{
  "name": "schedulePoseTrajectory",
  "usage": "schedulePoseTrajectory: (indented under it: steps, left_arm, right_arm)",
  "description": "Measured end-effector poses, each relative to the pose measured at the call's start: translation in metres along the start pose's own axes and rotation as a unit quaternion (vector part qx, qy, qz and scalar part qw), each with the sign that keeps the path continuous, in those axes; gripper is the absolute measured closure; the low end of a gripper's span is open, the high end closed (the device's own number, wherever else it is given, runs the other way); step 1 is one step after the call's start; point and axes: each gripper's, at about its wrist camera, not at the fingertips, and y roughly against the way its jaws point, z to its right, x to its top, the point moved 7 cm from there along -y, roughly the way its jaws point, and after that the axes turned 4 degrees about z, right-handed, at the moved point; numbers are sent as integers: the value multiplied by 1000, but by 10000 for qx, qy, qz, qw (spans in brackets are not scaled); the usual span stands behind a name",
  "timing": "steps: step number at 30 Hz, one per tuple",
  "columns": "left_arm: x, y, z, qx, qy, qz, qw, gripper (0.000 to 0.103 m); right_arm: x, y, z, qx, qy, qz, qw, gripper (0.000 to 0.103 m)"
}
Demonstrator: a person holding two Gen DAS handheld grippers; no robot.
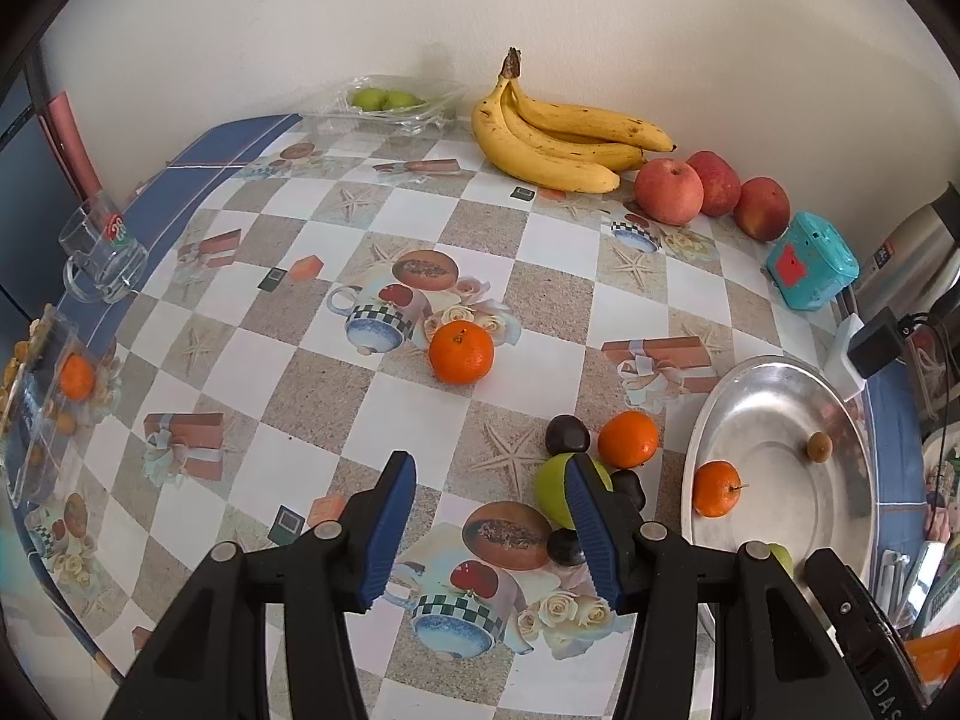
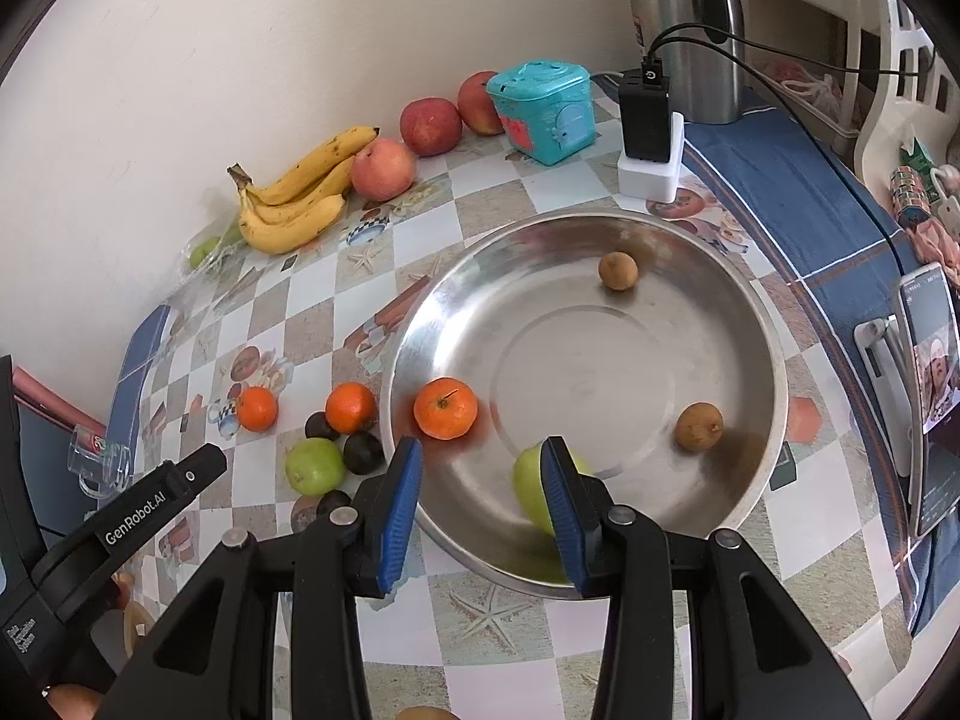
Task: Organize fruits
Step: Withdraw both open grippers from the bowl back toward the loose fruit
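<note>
A steel bowl [image 2: 600, 360] holds an orange [image 2: 445, 408], two small brown fruits [image 2: 618, 270] and a green fruit [image 2: 531, 489]. My right gripper [image 2: 480, 474] is open at the bowl's near rim, the green fruit just behind its right finger. My left gripper [image 1: 489, 492] is open above the table, left of the bowl [image 1: 774, 420]. A green fruit [image 1: 555, 486], several dark plums [image 1: 567, 435] and an orange [image 1: 628, 438] lie by its right finger. Another orange [image 1: 461, 351] lies mid-table.
Bananas [image 1: 558, 138] and three red apples [image 1: 669, 191] lie by the wall, next to a teal box [image 1: 810, 261]. A glass mug [image 1: 102, 252] stands at the left edge. A charger [image 2: 645, 114], a kettle [image 2: 684, 18] and a phone [image 2: 930, 396] stand on the right.
</note>
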Motion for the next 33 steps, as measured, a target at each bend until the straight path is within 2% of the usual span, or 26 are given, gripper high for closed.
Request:
schedulePoseTrajectory:
  steps: [5, 6, 8, 9, 10, 12, 17, 19, 20, 24, 33]
  left_arm:
    - [-1, -2, -1, 18, 10, -25, 10000, 44]
    - [-1, -2, -1, 28, 10, -34, 10000, 40]
    - [-2, -6, -2, 69, 7, -72, 9999, 23]
    - [-4, -8, -3, 113, 6, -104, 9999, 10]
    - [-5, -10, -4, 152, 11, -125, 9998, 0]
    - [-9, -16, -8, 254, 24, -193, 9995, 0]
    - [-25, -36, -14, 393, 61, -535, 9978, 0]
    - [-29, -41, -16, 439, 74, -621, 9971, 0]
    - [-30, -43, -17, 445, 71, -635, 9970, 0]
    - [-29, -42, -16, 453, 38, -597, 9972, 0]
    - [-27, -41, -14, 398, -23, -609, 9973, 0]
  right_arm:
    - [-2, -3, 1, -35, 6, -49, 10000, 61]
    - [-2, -4, 1, -42, 6, -58, 10000, 61]
    - [-3, -6, 2, -73, 16, -87, 9999, 61]
    - [-3, -7, 2, -102, 27, -102, 9999, 59]
    - [-4, -8, 3, -139, 46, -115, 9998, 45]
    - [-6, -12, 5, -395, 171, -158, 9989, 28]
    - [-9, -18, 7, -583, 346, -198, 9975, 25]
    - [-10, -21, 8, -656, 386, -213, 9969, 10]
    - [-10, -22, 9, -710, 421, -206, 9964, 8]
    - [-12, -27, 11, -896, 562, -247, 9941, 8]
    - [-15, -30, 8, -936, 647, -238, 9932, 8]
